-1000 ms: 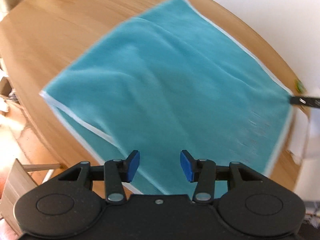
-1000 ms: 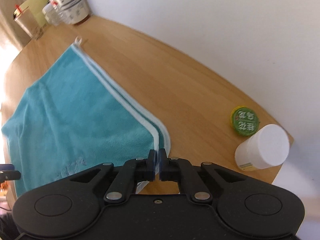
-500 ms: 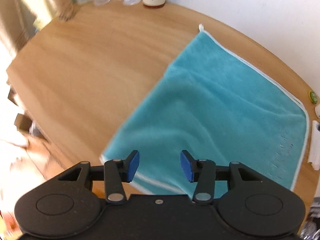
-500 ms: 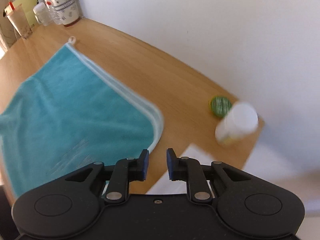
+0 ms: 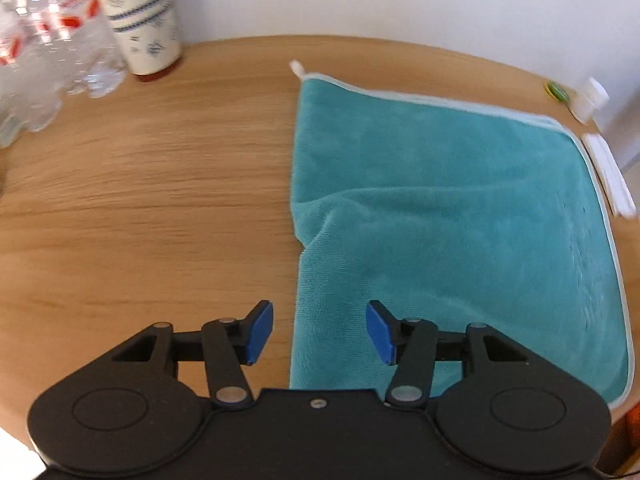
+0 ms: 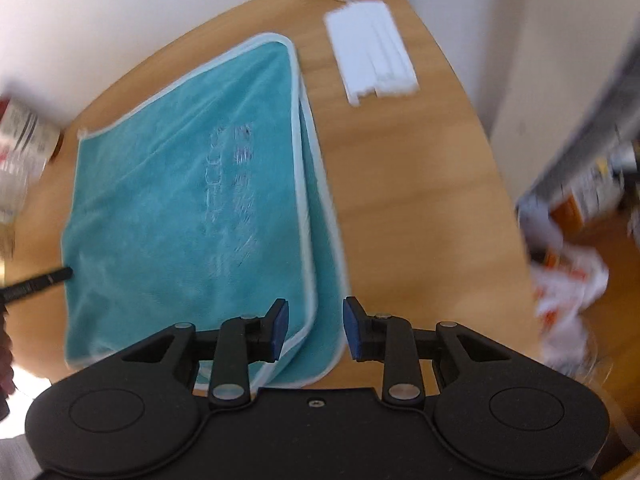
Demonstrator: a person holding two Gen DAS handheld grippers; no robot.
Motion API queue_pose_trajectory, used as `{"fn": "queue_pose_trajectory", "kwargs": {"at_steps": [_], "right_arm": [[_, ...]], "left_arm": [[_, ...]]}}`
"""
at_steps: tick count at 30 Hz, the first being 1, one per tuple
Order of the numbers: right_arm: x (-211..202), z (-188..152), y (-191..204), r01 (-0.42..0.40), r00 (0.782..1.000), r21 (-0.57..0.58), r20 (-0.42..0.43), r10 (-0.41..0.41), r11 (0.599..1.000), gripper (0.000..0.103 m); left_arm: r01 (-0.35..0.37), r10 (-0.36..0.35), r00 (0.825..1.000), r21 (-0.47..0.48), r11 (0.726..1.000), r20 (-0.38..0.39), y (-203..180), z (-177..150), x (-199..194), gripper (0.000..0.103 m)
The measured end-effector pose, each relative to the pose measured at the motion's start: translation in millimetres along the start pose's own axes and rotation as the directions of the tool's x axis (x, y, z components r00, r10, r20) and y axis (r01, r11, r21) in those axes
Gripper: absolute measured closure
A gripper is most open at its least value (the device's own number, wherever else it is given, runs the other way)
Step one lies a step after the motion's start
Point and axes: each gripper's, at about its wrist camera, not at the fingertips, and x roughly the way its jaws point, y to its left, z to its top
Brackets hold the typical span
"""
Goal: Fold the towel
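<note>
Towel (image 5: pixel 440 216): teal, pale piped hem, folded once so two layers lie flat on the wooden tabletop (image 5: pixel 140 200). In the right wrist view (image 6: pixel 180 208) the lower layer's hem shows just outside the upper layer's along one long side. A shallow ridge crosses the cloth from its folded edge. A small white hanging loop (image 5: pixel 295 66) sits at the towel's far corner. Faint stitched lettering runs near the hemmed side.

Left gripper (image 5: pixel 320 332): jaws released, blue pads (image 5: pixel 258 332) spread wide above the towel's folded edge, holding nothing.

Right gripper (image 6: pixel 316 330): jaws released, straddling the doubled hem at the towel's near corner, not gripping it.

Beyond the towel's loop corner: a patterned paper cup (image 5: pixel 140 20) and clear plastic bottles (image 5: pixel 44 52) with red labels.

Beyond the towel's opposite far corner: a small green round tin (image 5: pixel 557 90) and a white capped bottle (image 5: pixel 589 99), side by side.

Just beside the towel's hemmed short side: a stack of white paper strips (image 6: pixel 372 52).

Past the tabletop edge, well apart from the towel: blurred white and orange clutter (image 6: pixel 568 276) on the floor.
</note>
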Motion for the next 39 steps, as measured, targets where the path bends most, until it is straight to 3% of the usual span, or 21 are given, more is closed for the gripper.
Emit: {"fn": "queue_pose_trajectory", "kwargs": {"at_steps": [4, 10, 12, 19, 26, 30, 34, 38, 39], "right_arm": [[10, -28, 17, 0.011, 1.0, 0.088, 0.022, -0.013, 0.996, 0.069], [21, -37, 25, 0.082, 0.996, 0.102, 0.031, -0.086, 0.991, 0.072], [22, -38, 25, 0.104, 0.994, 0.102, 0.029, -0.107, 0.989, 0.099], [4, -28, 7, 0.092, 0.995, 0.079, 0.022, -0.094, 0.993, 0.101], [6, -21, -6, 0.077, 0.996, 0.005, -0.053, -0.076, 0.997, 0.101], [7, -27, -4, 0.098, 0.994, -0.09, -0.038, -0.101, 0.991, 0.099], [3, -31, -2, 0.106, 0.994, -0.145, -0.013, -0.109, 0.984, 0.088], [-8, -24, -3, 0.091, 0.995, -0.142, 0.057, -0.083, 0.986, 0.064], [-5, -21, -2, 0.093, 0.995, -0.134, 0.051, -0.087, 0.987, 0.064]], "left_arm": [[0.005, -0.005, 1.0, 0.049, 0.999, -0.012, -2, 4, 14, 0.05], [-0.007, 0.007, 1.0, 0.118, 0.993, 0.0, -5, 1, 23, 0.045], [-0.026, 0.024, 1.0, 0.128, 0.991, 0.014, -6, 1, 25, 0.036], [-0.098, 0.09, 0.995, 0.207, 0.973, 0.048, -18, -2, 25, 0.031], [-0.131, 0.13, 0.991, 0.186, 0.974, 0.017, -21, 2, 28, 0.03], [-0.154, 0.152, 0.988, 0.207, 0.966, 0.024, -25, 2, 28, 0.029], [-0.162, 0.168, 0.986, 0.196, 0.967, -0.014, -26, 7, 25, 0.029], [-0.167, 0.172, 0.985, 0.169, 0.972, -0.017, -20, -6, 9, 0.028], [-0.165, 0.17, 0.985, 0.158, 0.974, -0.022, -18, -11, 7, 0.028]]}}
